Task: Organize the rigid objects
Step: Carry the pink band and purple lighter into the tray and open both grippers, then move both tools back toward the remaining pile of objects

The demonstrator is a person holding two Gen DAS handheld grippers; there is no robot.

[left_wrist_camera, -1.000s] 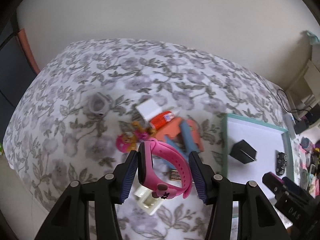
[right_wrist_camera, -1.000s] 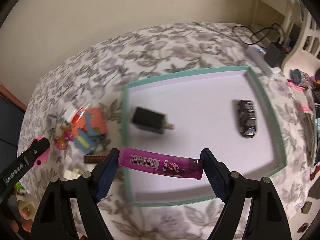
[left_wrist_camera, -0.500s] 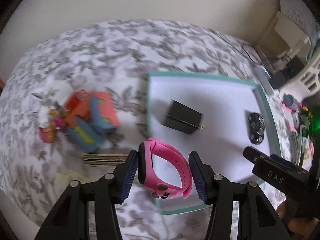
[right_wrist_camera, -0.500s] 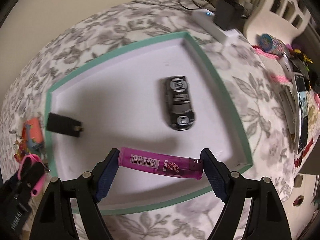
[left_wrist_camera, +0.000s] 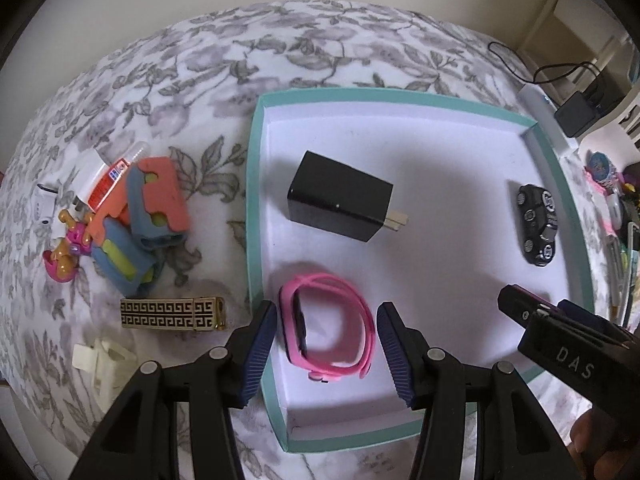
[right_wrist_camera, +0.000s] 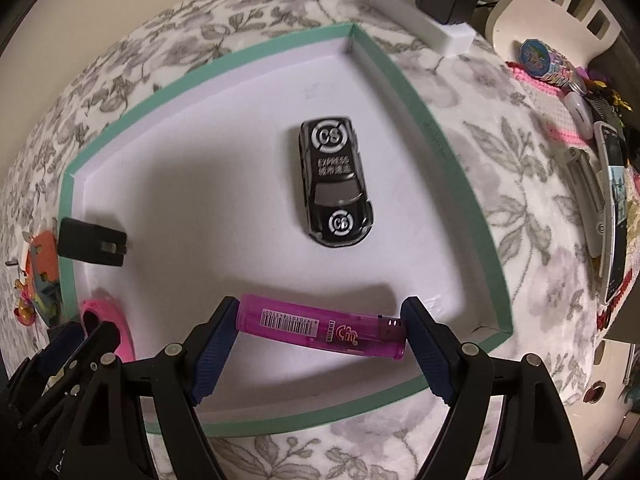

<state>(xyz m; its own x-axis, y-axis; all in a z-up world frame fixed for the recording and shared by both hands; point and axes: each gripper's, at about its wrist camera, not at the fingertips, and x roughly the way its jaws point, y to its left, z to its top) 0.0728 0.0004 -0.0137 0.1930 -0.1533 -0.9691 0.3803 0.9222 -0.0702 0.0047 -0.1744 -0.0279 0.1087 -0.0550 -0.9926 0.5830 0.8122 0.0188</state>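
Left tool (left_wrist_camera: 326, 326) stands open, jaws clear of the pink watch (left_wrist_camera: 326, 326), which lies in the tray (left_wrist_camera: 252, 200) at its near-left corner. Right tool (right_wrist_camera: 320, 330) is clamped end to end on the purple lighter (right_wrist_camera: 320, 330), low over the tray floor beside the toy car (right_wrist_camera: 334, 188). Judged: lighter is light, rigid and smooth; an endwise hold may slip, across the body is safer.

Both fisheye views bend the floral bedspread (left_wrist_camera: 280, 52) into a dome, with black vignette at the corners. The left view is cool and daylit, the right warmer and dimmer. Soft grey shadows of the grippers fall across the white tray floor (right_wrist_camera: 224, 184) (the toy car (right_wrist_camera: 334, 184) is slightly blurred)
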